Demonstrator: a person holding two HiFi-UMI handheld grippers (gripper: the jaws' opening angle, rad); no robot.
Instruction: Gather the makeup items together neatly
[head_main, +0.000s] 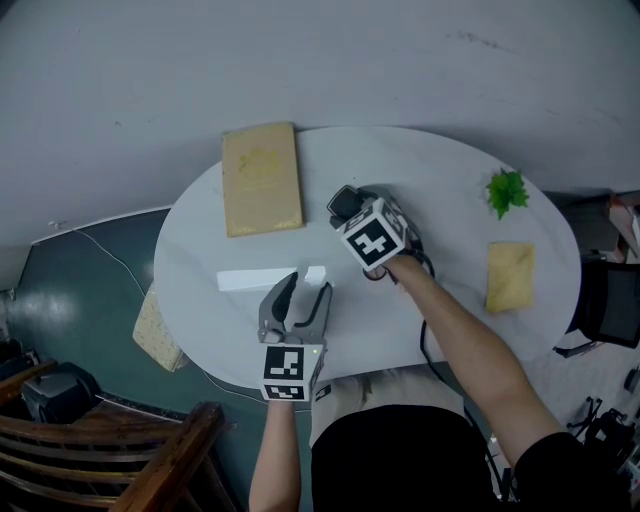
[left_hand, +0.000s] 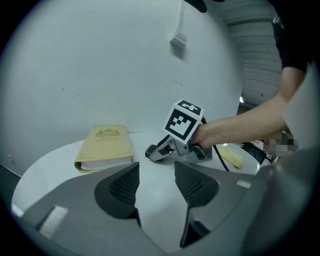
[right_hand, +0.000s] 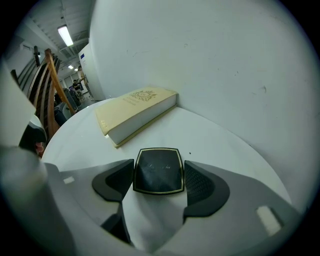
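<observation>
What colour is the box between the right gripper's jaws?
Black with a thin gold rim: the square makeup compact, clearest in right gripper view.

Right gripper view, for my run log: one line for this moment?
right gripper: shut on black square gold-rimmed compact | left gripper: open, empty | compact on white table

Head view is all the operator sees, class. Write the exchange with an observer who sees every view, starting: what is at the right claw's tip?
Observer: A black compact with a gold rim. The right claw has its jaws against both its sides.
Operator: Is the left claw holding anything?
Observer: No. It is open, with only bare table between its jaws.
Operator: How thick is the cream book?
Observer: Quite thick, and its pale page edges face the right claw.
</observation>
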